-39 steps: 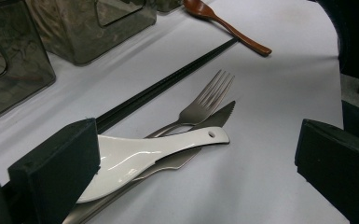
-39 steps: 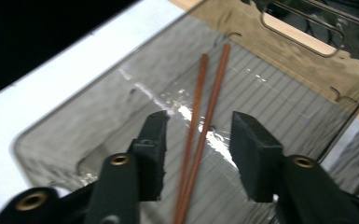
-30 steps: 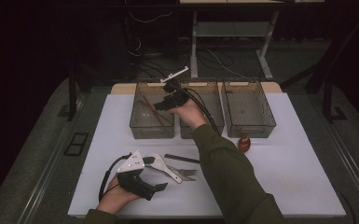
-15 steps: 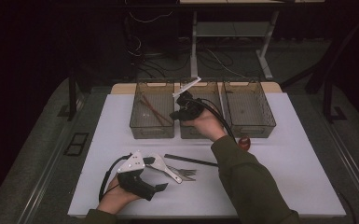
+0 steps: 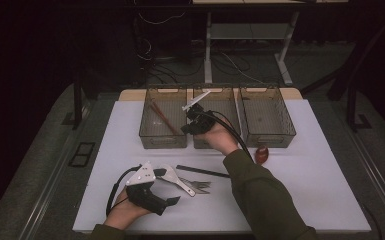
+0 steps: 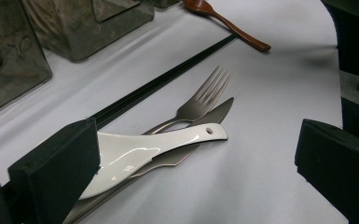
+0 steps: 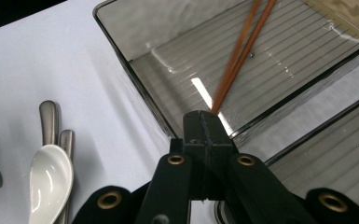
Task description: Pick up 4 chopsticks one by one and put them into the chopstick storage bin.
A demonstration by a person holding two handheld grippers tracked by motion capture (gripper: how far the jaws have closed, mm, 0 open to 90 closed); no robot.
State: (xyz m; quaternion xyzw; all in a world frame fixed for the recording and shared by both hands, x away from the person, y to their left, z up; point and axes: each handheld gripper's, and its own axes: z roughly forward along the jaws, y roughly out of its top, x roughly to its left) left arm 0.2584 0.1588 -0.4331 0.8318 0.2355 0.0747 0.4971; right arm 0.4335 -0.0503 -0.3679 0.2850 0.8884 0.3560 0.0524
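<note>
Cutlery is sorted here, judging by the layout: a white spoon (image 6: 144, 151), a fork (image 6: 200, 100) and a knife (image 6: 217, 109) are heaped together on the near part of the white mat (image 5: 320, 195), with a black chopstick (image 5: 202, 171) laid just beyond them and a brown spoon (image 6: 226, 21) farther right. Three clear bins (image 5: 162, 120) are lined up along the far edge; a pair of brown chopsticks (image 7: 240, 51) is seen lying in the left one.

The right gripper (image 5: 192, 122) is held above the gap between the left and middle bins, its jaws pressed together with nothing between them. The left gripper (image 6: 196, 163) is rested low over the heap, jaws spread wide, the white spoon's bowl just beside one jaw.

For a clean pick, one piece should be singled out: the white spoon, lying on top, is probably best taken by its handle, so that the fork and knife beneath are not dragged.

No brand, label or legible writing is to be found.
</note>
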